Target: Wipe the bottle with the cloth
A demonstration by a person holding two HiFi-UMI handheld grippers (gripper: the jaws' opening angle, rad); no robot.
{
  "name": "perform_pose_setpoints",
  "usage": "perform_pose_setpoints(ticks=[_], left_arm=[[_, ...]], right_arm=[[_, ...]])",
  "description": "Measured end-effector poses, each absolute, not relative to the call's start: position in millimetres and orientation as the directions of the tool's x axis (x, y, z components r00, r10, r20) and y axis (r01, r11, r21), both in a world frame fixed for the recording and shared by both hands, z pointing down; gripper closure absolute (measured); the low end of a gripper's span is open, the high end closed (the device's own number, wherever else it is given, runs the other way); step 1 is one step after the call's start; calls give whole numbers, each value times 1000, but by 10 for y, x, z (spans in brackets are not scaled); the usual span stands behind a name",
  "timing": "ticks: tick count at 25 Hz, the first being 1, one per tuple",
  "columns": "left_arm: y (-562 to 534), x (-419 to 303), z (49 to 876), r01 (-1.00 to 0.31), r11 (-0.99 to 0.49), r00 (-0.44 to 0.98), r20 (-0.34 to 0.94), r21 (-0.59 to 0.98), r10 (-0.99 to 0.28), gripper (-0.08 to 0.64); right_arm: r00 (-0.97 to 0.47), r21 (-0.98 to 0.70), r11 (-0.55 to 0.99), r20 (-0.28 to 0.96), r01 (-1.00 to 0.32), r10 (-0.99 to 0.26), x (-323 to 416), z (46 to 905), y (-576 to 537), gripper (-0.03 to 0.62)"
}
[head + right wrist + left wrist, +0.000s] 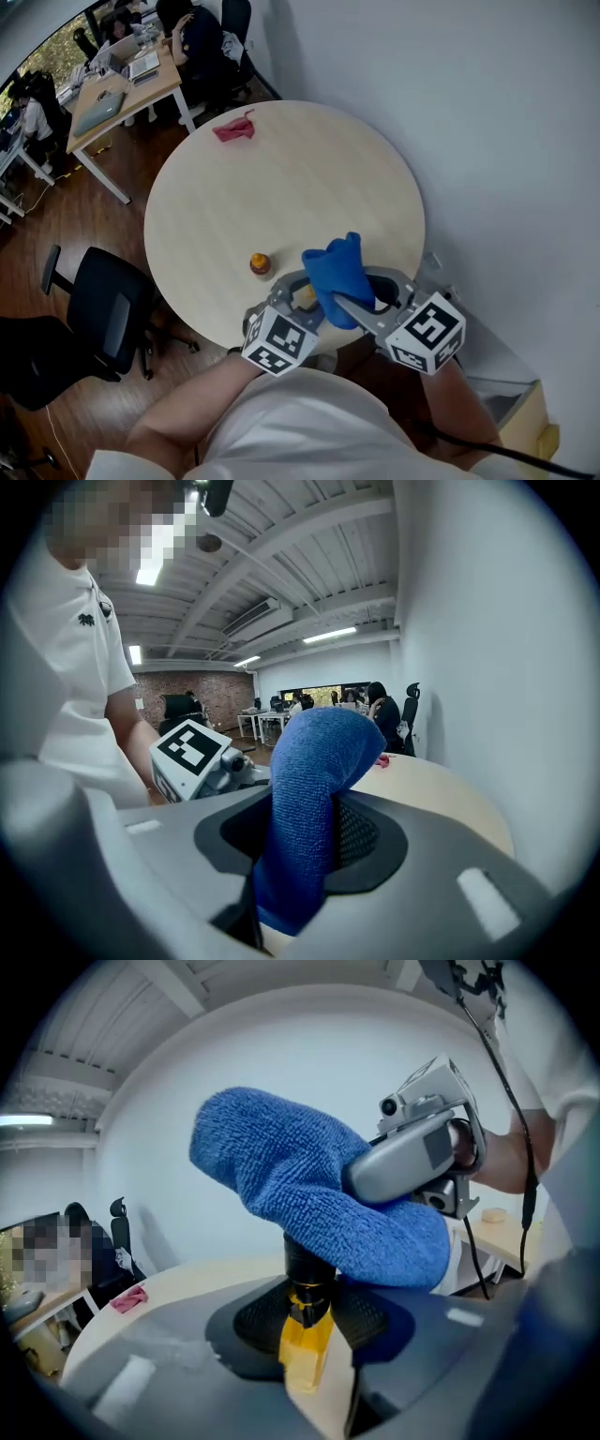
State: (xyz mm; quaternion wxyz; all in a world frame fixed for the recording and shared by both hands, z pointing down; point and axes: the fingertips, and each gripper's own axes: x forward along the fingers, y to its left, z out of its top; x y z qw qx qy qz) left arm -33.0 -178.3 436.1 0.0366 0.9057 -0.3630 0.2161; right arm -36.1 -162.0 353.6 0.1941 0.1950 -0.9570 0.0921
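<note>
Two holds, each read plainly only from its own gripper view; clamps the bottle [306, 1344] in the left gripper [309, 1302], jaws shut tight on the yellow body just below the dark round neck; pinches the blue cloth [319, 761] in the right gripper [298, 874], jaws closed on a hanging fold; lays the cloth over the top of the bottle, touching it, as seen from the left gripper view only; hides the bottle almost fully under the cloth in the head view, above the near rim of the round table [281, 187]; shows there also a pink rag [234, 128] near the far rim and a small orange item [260, 264] standing on the table near the left gripper; thick looped terry on the cloth, soft and rounded; black meshed pads [253, 1321] on the jaws; pale smooth wood grain on the table.
</note>
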Motion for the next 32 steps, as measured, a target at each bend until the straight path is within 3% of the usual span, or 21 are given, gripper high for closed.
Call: perform_pose_setpoints(ticks=[6, 15, 26, 32], left_arm=[[-1815, -593, 4120, -674, -733, 657, 383, -87, -649, 413], [-1785, -537, 3616, -640, -767, 720, 314, -43, -619, 413], [-1813, -377, 3327, -654, -757, 727, 293, 18, -621, 413], [-1904, -349, 3416, -676, -736, 707, 307, 29, -637, 413]], right_arm=[[-841, -143, 863, 348, -485, -415, -218, 3482, -1847, 436], [-864, -289, 824, 296, -488, -407, -151, 3911, -1838, 437], [-807, -389, 740, 476, -549, -349, 244, 5170, -1787, 437], [-852, -344, 792, 345, -505, -393, 376, 4521, -1566, 437]])
